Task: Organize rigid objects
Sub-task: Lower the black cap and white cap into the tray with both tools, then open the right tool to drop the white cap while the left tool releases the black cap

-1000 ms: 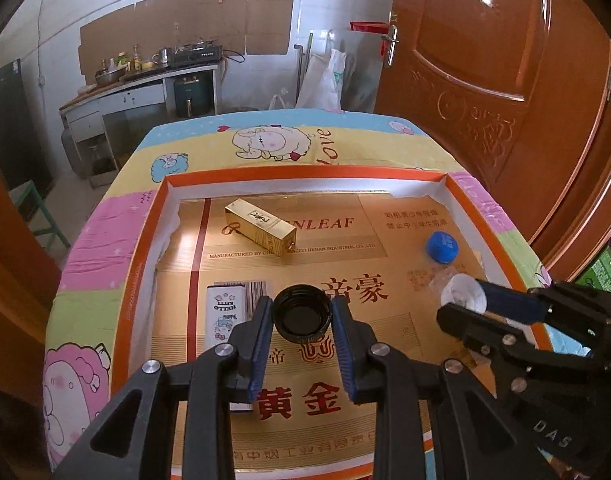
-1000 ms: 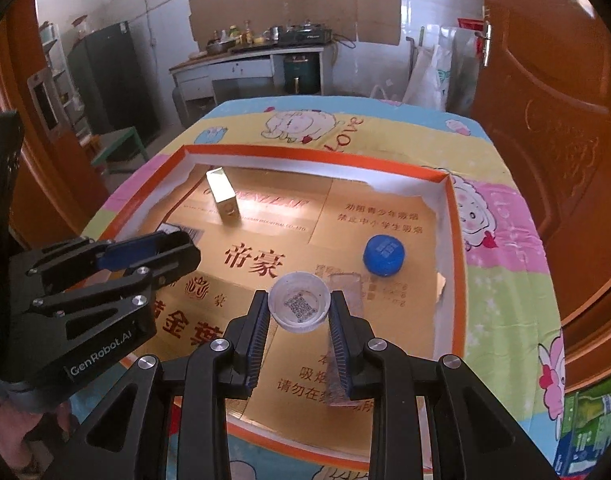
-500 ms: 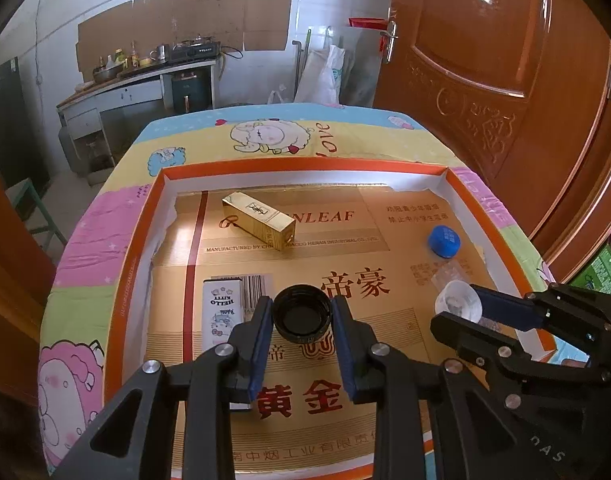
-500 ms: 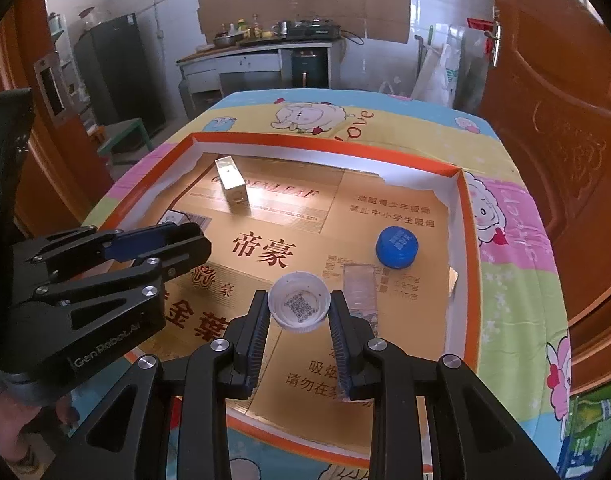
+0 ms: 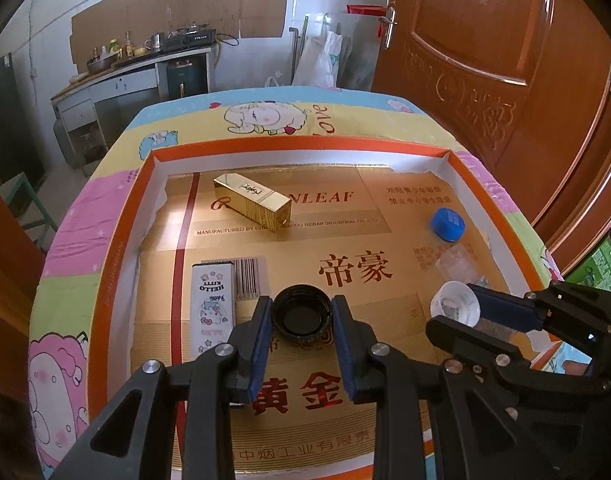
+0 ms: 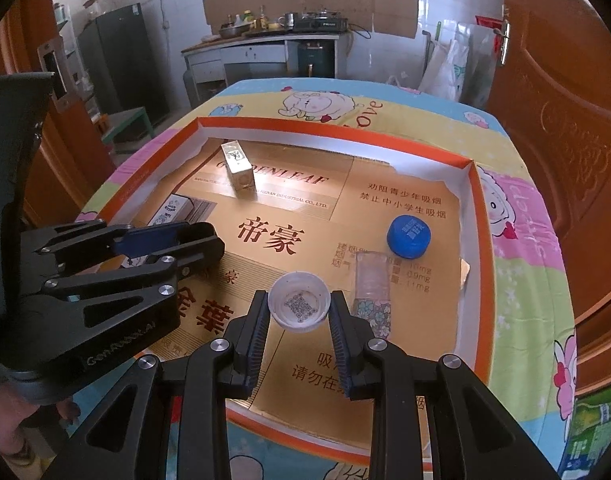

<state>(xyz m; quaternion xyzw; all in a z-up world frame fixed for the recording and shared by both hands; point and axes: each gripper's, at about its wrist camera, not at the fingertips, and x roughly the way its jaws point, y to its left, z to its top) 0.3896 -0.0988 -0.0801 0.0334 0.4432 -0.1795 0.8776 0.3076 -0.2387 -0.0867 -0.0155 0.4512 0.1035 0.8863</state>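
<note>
My left gripper (image 5: 302, 308) is shut on a black bottle cap (image 5: 302, 317), held open side up above the orange-rimmed cardboard tray (image 5: 117, 240). My right gripper (image 6: 299, 304) is shut on a white bottle cap (image 6: 299, 301) with a QR code inside, also above the tray (image 6: 481, 216). In the tray lie a gold box (image 5: 251, 201), a white Hello Kitty box (image 5: 212, 307), a blue cap (image 5: 447, 225) and a clear flat case (image 6: 372, 292). The right gripper shows in the left wrist view (image 5: 453, 312); the left gripper shows in the right wrist view (image 6: 201, 236).
The tray sits on a table with a colourful cartoon cloth (image 5: 265, 116). A wooden door (image 5: 505, 60) stands at the right. A kitchen counter (image 5: 133, 76) and a dark fridge (image 6: 121, 64) stand beyond the table. A green stool (image 6: 125, 120) stands at the far left.
Both grippers, still holding their caps, have drawn back and up a little, so more of the tray shows. The objects in the tray have not moved.
</note>
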